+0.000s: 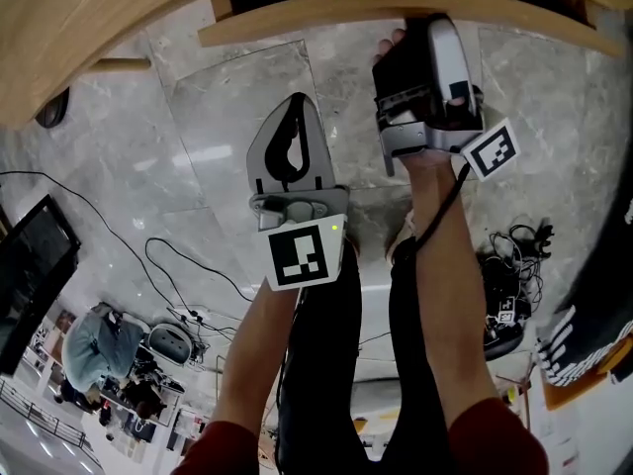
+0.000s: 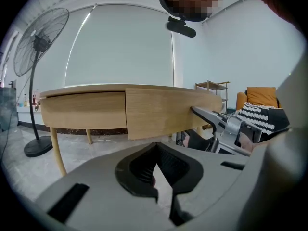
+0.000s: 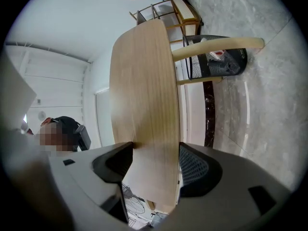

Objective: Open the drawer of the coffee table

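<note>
Wooden drawer front (image 3: pixel 149 105) clamped between the right gripper's (image 3: pixel 155 153) wide jaws; left gripper's (image 2: pixel 156 158) jaws together, empty.

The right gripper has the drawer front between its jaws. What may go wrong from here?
1. The right gripper clamps the drawer front with its jaws very wide on smooth wood, so it may slip off during the pull.
2. The left gripper, shut and empty, steadies nothing; the coffee table stands on thin legs and might slide instead of the drawer opening.
</note>
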### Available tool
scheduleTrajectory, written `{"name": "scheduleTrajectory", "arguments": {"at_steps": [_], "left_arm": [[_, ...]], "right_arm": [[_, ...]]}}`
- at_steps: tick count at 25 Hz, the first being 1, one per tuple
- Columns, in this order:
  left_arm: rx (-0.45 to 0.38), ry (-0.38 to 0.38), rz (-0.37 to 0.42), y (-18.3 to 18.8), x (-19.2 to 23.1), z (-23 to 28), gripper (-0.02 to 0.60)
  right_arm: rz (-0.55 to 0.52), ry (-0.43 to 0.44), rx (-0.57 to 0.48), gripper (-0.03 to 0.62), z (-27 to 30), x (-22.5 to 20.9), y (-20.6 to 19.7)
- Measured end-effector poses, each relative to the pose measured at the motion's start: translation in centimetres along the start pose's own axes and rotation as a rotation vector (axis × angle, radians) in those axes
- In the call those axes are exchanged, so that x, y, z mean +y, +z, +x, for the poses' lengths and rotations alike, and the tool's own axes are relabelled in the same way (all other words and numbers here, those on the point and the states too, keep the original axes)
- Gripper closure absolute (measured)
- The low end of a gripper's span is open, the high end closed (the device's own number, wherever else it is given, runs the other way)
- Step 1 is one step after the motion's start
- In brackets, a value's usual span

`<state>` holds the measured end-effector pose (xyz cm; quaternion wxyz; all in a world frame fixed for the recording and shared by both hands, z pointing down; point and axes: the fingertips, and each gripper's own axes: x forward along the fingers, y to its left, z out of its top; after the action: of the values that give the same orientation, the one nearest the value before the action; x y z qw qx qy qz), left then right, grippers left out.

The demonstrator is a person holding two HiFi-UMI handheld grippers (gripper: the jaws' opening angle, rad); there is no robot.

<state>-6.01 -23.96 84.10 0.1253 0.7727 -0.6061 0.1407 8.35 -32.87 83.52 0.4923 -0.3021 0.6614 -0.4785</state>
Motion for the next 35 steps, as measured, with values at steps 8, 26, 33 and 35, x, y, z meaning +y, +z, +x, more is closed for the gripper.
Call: {"name": "scheduleTrajectory", "arguments": {"at_steps": [8,26,33,35], "left_arm": [[0.003,0.011,0.003,0.1,-2.1,-3.7,0.577],[0.013,0.053,-0.035,-1.5,-4.5,-7.8,0.577],[0.012,0.018,-0.033,-2.6,-4.3,-10.1,0.577],[0.016,0.008,-0.035,-2.9,-4.3,-10.8,0.577]], "right_arm": [[0.013,-0.019,0.030,0.306,-3.3,1.7,-1.1],[0.041,-0.036,0.051,0.313,-8.1,3.2,-2.3],[0.037,-0.032,0.023,0.313,-11.9,4.4,-3.4],[0.034,-0.036,0.013,0.313,-12.8,4.8,-3.5]]}}
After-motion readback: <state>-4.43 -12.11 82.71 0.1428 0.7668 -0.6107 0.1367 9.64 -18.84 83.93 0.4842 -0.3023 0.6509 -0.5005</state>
